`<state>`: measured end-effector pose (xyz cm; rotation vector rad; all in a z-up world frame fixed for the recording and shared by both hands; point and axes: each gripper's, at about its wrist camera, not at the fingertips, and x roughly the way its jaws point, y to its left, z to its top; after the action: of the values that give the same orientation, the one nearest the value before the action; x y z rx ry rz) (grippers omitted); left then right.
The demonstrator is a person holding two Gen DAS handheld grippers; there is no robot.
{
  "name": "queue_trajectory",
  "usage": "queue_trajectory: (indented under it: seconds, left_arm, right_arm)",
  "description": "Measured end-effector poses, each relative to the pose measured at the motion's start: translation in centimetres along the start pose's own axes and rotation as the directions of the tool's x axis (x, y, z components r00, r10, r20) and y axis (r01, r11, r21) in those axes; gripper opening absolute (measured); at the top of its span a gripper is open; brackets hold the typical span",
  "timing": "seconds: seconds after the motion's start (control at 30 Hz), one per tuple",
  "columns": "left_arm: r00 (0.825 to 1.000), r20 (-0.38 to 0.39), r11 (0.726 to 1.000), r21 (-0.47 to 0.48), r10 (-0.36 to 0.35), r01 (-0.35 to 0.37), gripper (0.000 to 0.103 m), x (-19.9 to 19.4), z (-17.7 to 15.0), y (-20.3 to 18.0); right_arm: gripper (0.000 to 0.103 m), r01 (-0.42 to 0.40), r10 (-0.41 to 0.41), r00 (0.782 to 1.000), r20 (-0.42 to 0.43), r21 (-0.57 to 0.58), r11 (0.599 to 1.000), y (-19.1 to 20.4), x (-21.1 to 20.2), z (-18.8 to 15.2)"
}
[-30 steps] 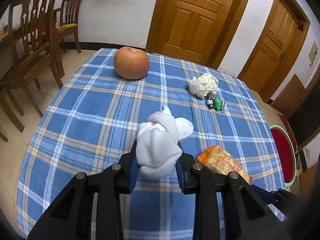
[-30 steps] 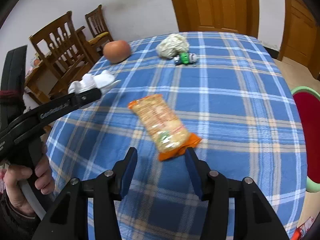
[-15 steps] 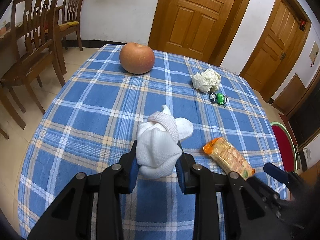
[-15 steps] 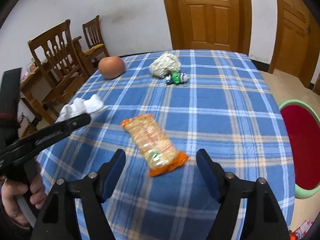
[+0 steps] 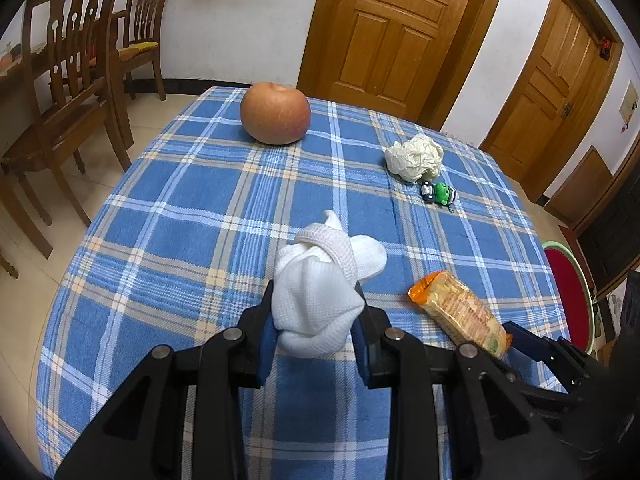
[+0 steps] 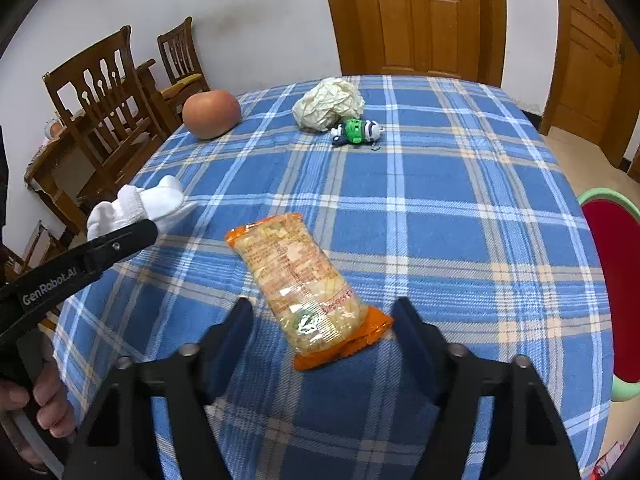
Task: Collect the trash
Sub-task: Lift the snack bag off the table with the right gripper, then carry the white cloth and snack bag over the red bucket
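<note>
Now snack packet (image 6: pixel 304 288) between the spread right claw (image 6: pixel 324 316) fingers

Black jaws — blue pads (image 5: pixel 267 344), silver screws (image 5: pixel 233 334)

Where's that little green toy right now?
The green toy lies on the far part of the blue plaid tablecloth, right beside the crumpled paper ball, with the apple further left.

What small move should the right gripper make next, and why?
Probably ease the right gripper down and close on the snack packet: its jaws stand open on either side of the packet's near end, while the left gripper already holds the white cloth.
</note>
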<state>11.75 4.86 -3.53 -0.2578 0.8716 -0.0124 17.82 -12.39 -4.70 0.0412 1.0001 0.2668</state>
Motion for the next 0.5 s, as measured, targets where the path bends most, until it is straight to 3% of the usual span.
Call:
queue_trajectory:
  seconds: [0.1,0.2,0.5]
  left_arm:
    - [1.000,0.001,1.000,0.001,0.000,0.000,0.032,0.0,0.0,0.0]
    - [1.000,0.002,1.000,0.002,0.000,0.000,0.032,0.0,0.0,0.0]
    - [1.000,0.012,1.000,0.020,-0.008,0.008,0.032,-0.6,0.2,-1.0]
  right_arm:
    - [0.052,-0.012,0.011,1.000,0.009,0.011,1.000,-0.1,-0.2,0.0]
    - [0.049,-0.017,0.016,1.000,0.022,0.036,0.999,-0.5,-0.5,0.0]
    - [0.047,-0.023,0.011,0.995,0.103,0.115,0.993,-2.3,-2.9,-0.5]
